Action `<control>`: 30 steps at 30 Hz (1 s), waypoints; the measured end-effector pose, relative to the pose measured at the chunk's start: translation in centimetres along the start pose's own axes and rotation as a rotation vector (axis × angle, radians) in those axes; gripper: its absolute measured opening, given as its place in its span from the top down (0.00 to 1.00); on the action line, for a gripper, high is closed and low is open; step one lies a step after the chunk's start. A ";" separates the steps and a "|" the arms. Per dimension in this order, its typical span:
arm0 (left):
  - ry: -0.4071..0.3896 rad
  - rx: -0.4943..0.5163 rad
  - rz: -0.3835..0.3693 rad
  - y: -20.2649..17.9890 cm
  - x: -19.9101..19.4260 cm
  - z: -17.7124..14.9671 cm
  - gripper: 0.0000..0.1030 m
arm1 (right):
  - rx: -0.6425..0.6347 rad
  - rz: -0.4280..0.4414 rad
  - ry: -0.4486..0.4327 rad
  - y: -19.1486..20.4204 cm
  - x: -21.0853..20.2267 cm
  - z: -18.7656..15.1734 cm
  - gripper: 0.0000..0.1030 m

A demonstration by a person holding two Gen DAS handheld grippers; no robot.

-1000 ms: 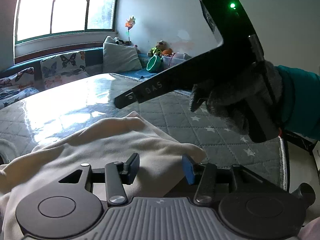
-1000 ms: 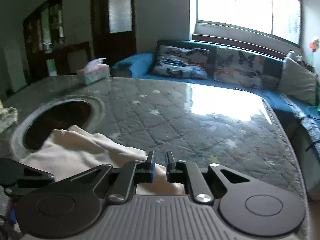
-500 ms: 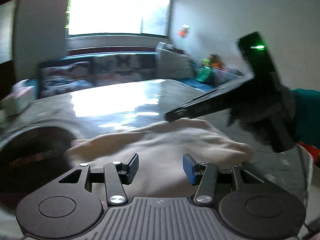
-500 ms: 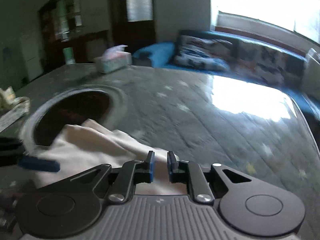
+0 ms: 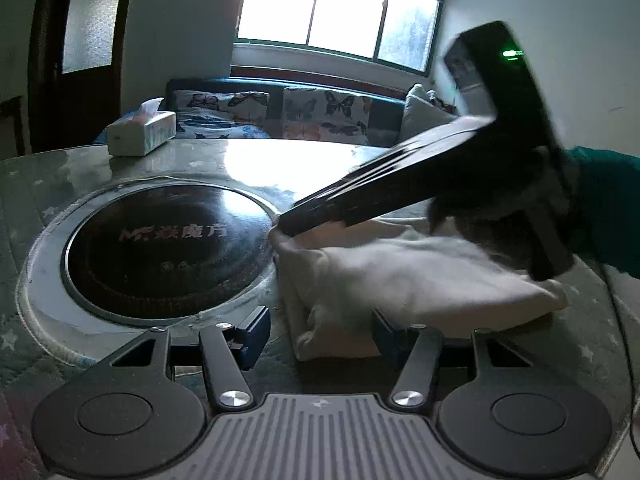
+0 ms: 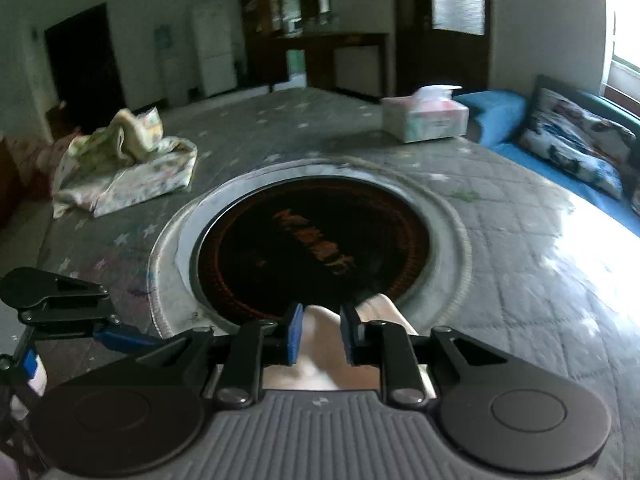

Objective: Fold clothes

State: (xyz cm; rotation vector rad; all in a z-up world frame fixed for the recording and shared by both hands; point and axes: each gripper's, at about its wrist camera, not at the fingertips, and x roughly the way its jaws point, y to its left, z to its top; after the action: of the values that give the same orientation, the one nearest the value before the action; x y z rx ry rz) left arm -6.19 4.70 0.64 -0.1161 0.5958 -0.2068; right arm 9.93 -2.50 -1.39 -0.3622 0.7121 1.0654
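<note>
Trouble could start at the right gripper [image 6: 319,334] — its jaws are opening around a fold of the cream garment [image 5: 400,280] beside the round burner [image 5: 168,248]; the fold may spring open. The left gripper [image 5: 320,336] is opening too, gripping nothing.

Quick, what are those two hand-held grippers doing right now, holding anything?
Left hand-held gripper: jaws opening, gripping nothing; the folded cream garment lies just ahead.
Right hand-held gripper: jaws opening, a cream fold between them, pads no longer pressing it.

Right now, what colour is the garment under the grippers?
Plain cream, no print, on the folded garment; the left wrist view shows it best.
</note>
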 end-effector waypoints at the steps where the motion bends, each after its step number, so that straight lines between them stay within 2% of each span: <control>1: 0.000 0.002 -0.008 -0.1 0.0 0.0 0.45 | -0.016 -0.005 0.009 0.2 0.4 0.2 0.68; 3: 0.002 0.012 -0.019 -0.3 0.3 -0.1 0.53 | -0.026 -0.009 0.023 -0.4 0.9 0.3 0.68; 9: -0.008 0.023 -0.048 -0.3 0.2 0.0 0.58 | -0.064 0.017 0.073 -0.3 2.2 0.7 0.70; 10: -0.006 0.020 -0.062 -0.2 0.2 -0.1 0.58 | -0.065 0.014 0.075 -0.2 2.3 0.7 0.76; 11: -0.003 0.016 -0.073 -0.1 0.3 -0.1 0.57 | -0.067 0.009 0.074 0.0 2.2 0.6 0.91; 13: 0.002 0.014 -0.080 0.0 0.4 -0.3 0.57 | -0.071 -0.002 0.072 0.2 2.2 0.6 0.94; 23: 0.034 -0.021 -0.131 1.4 1.3 -0.5 0.58 | -0.046 -0.108 -0.060 0.6 -0.4 0.8 0.96; 27: 0.052 -0.030 -0.134 1.8 1.5 -0.4 0.86 | -0.023 -0.156 -0.075 0.2 0.5 0.4 0.96; 30: 0.065 -0.049 -0.137 2.3 1.6 -0.2 0.89 | 0.015 -0.154 -0.071 -0.2 1.5 -0.1 0.96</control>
State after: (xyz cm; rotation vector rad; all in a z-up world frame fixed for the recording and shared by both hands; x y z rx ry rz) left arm -4.64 6.61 -0.77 -0.1988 0.6579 -0.3300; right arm 10.51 -1.62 -2.47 -0.3591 0.6189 0.9221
